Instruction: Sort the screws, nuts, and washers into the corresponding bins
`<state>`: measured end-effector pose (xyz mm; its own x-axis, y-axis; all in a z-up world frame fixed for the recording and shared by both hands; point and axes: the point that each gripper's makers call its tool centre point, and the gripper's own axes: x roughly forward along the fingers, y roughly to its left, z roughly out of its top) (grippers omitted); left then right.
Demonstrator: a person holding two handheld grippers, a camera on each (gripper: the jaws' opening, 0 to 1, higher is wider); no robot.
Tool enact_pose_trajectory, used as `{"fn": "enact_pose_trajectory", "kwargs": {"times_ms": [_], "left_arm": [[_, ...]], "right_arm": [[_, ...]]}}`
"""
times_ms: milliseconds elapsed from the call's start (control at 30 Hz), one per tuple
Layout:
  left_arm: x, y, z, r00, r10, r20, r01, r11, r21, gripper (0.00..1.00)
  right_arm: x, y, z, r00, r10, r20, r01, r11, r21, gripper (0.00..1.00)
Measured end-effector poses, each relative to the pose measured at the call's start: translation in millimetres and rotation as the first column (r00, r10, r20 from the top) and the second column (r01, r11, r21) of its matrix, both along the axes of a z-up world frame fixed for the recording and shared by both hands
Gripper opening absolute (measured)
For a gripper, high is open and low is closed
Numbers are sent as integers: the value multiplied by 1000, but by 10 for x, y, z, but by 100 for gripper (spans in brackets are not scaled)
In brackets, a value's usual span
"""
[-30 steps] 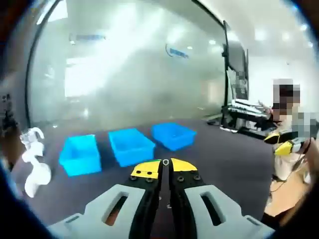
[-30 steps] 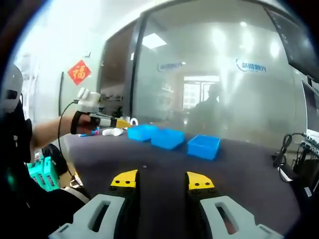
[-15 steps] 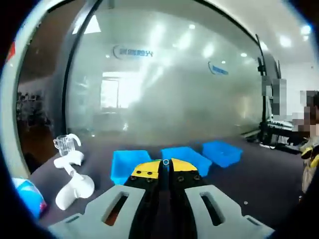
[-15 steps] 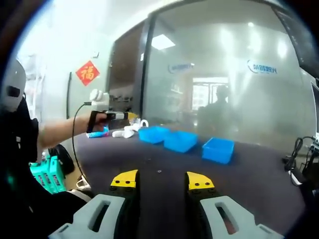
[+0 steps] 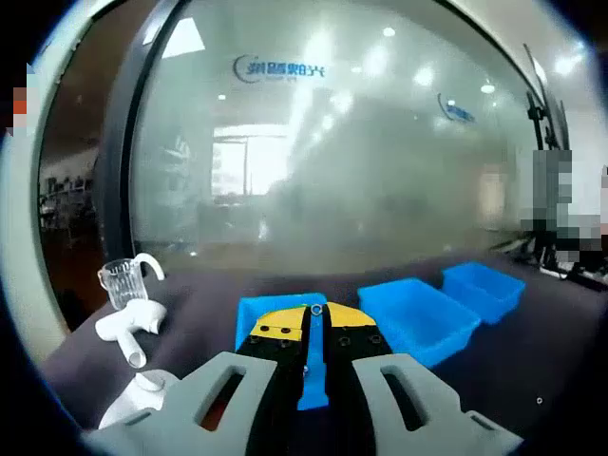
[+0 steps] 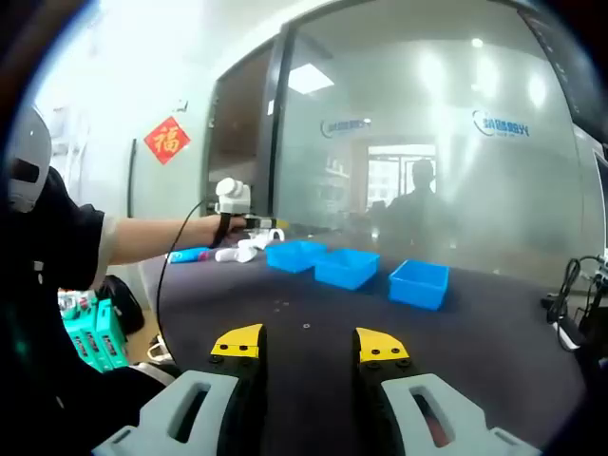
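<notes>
In the left gripper view my left gripper (image 5: 315, 312) is shut, with a small metal ring (image 5: 315, 309) pinched at its yellow tips. It hovers just above the near edge of the leftmost blue bin (image 5: 269, 312). Two more blue bins (image 5: 418, 321) (image 5: 484, 288) stand in a row to its right. In the right gripper view my right gripper (image 6: 312, 344) stands open over the dark table with nothing between its jaws. There the left gripper (image 6: 249, 223), on an outstretched arm, reaches beside the three bins (image 6: 295, 255) (image 6: 347, 267) (image 6: 418, 283). Tiny loose parts (image 6: 306, 326) lie ahead.
A clear cup (image 5: 122, 280) and white plastic pieces (image 5: 128, 325) sit left of the bins. A frosted glass wall (image 5: 313, 171) stands behind the table. The person's body (image 6: 38, 285) and teal items (image 6: 90, 332) are at the left; cables (image 6: 575, 313) lie at the right.
The left gripper has travelled forward to the bins, which now loom larger in its view, still holding the ring. The arm stretches farther out. The right gripper has hardly moved.
</notes>
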<state>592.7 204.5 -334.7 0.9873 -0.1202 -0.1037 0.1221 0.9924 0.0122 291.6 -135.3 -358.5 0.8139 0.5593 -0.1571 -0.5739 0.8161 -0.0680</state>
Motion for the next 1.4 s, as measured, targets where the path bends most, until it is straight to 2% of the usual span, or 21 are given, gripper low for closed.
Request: {"fn": "enact_pose_trajectory", "kwargs": {"times_ms": [200,367,567,667,733,767,900,1133,1267,1400], "left_arm": [[161,22,-125,999,20,-39,-19,1000,4,0],[193,0,-204,999,12,-40,-11,999,32,0],[153,-124,-257,997,-53,-52,56,997,54,24],[47,-190,-244,995,-79,-55,82,994,65,25],[10,-231,-218,994,-103,-45,106,991,76,30],[-48,-284,-194,990,-133,-39,136,987,83,32],[-305,-458,-91,977,-215,-5,215,976,38,35],[-758,-631,-25,958,-287,10,286,957,56,35],[-1040,-736,67,944,-327,46,326,945,35,35],[-1235,-780,89,939,-339,61,338,941,32,35]], "right_arm": [[-13,-8,1,1000,-3,-1,3,1000,9,32],[-21,-38,4,1000,-7,-1,7,1000,11,32],[-20,-68,3,1000,-14,0,14,1000,15,32],[-21,-68,0,1000,-14,0,14,1000,16,32],[-21,-62,-1,1000,-12,1,12,1000,15,32],[-20,-59,1,1000,-11,1,11,1000,17,32],[-7,-56,11,1000,-13,4,13,1000,23,32],[13,-38,42,1000,-5,8,5,1000,26,32],[31,-56,89,1000,-6,14,5,999,44,32],[79,-83,136,1000,-15,25,13,999,51,32]]}}
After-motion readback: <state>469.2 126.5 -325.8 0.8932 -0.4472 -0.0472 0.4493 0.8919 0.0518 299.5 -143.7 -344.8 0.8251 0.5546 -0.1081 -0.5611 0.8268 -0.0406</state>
